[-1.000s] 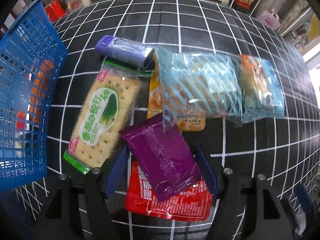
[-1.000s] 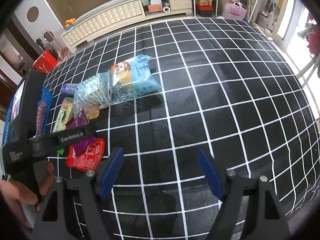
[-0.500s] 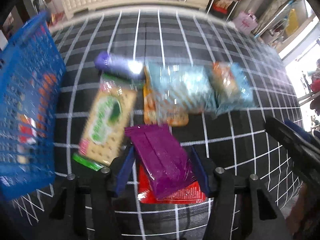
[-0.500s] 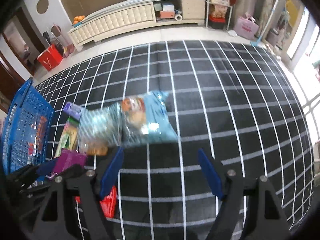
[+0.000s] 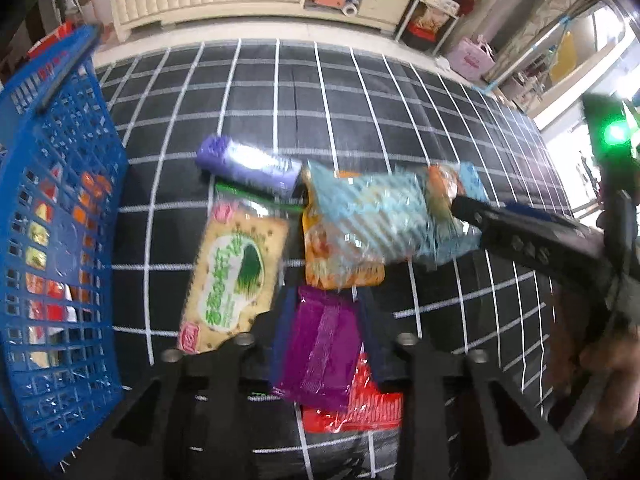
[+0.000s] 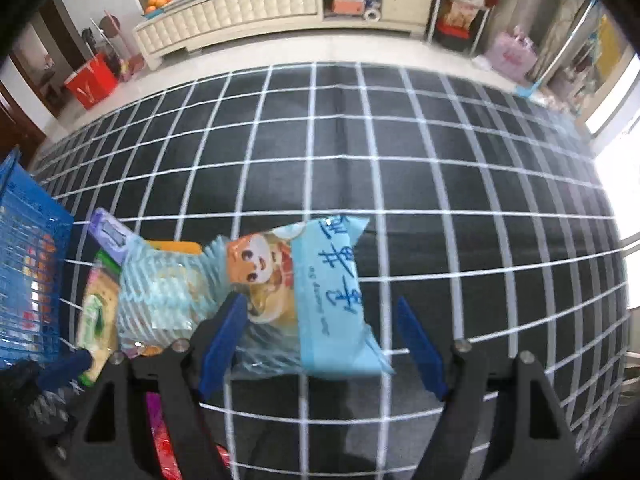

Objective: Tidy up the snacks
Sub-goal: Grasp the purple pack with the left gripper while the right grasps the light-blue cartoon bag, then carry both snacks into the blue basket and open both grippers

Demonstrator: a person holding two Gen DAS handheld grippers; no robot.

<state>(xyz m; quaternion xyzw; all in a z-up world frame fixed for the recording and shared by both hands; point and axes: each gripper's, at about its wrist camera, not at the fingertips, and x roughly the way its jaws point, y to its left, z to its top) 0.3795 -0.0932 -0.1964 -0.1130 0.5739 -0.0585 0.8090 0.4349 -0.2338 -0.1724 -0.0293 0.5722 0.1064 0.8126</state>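
Note:
My left gripper [image 5: 326,318] is shut on a purple snack packet [image 5: 322,354], held above a red packet [image 5: 366,408]. My right gripper [image 6: 320,332] is open, its fingers on either side of the near end of a light-blue snack bag [image 6: 320,292]; that bag also shows in the left wrist view [image 5: 400,216]. A cracker pack [image 5: 236,276], a purple gum pack [image 5: 248,164] and an orange packet [image 5: 340,268] lie on the checked cloth. A blue basket [image 5: 52,216] with snacks inside stands at the left.
The black cloth with a white grid [image 6: 400,160] covers the surface and stretches far to the right. A cream cabinet [image 6: 248,8] and shelves stand beyond its far edge. The right gripper's body [image 5: 540,248] reaches in from the right in the left wrist view.
My left gripper closed on the purple packet and lifted it. My right gripper moved in toward the light-blue bag and now straddles its near end.

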